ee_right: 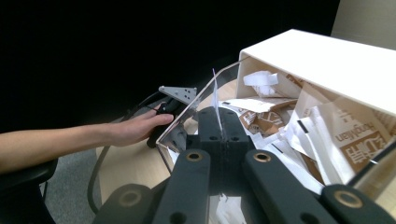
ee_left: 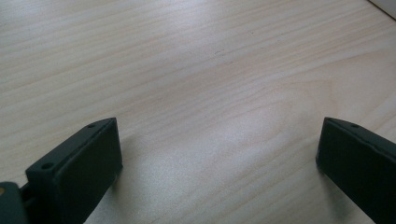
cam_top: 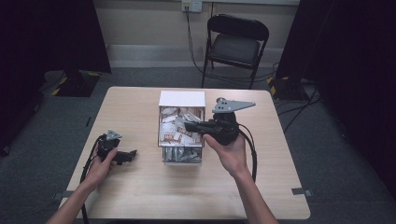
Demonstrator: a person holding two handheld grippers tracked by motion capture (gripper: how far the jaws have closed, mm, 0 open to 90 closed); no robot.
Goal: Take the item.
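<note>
A clear box (cam_top: 160, 140) with a white top (cam_top: 182, 99) stands mid-table, full of brown-and-white packets (cam_top: 175, 133). My right gripper (cam_top: 189, 125) hovers over the box's right side with its jaws pointing left. In the right gripper view, the right gripper (ee_right: 218, 114) is shut on a thin white packet (ee_right: 215, 88) seen edge-on, above the packet pile (ee_right: 322, 135). My left gripper (cam_top: 132, 153) rests on the table left of the box, held by a hand. In its own view, the left gripper (ee_left: 219, 154) is wide open over bare wood with nothing between the jaws.
A black folding chair (cam_top: 236, 44) stands behind the table, with cables on the grey floor around it. The wooden table (cam_top: 187, 191) has bare surface in front of and beside the box. Dark curtains hang at both sides.
</note>
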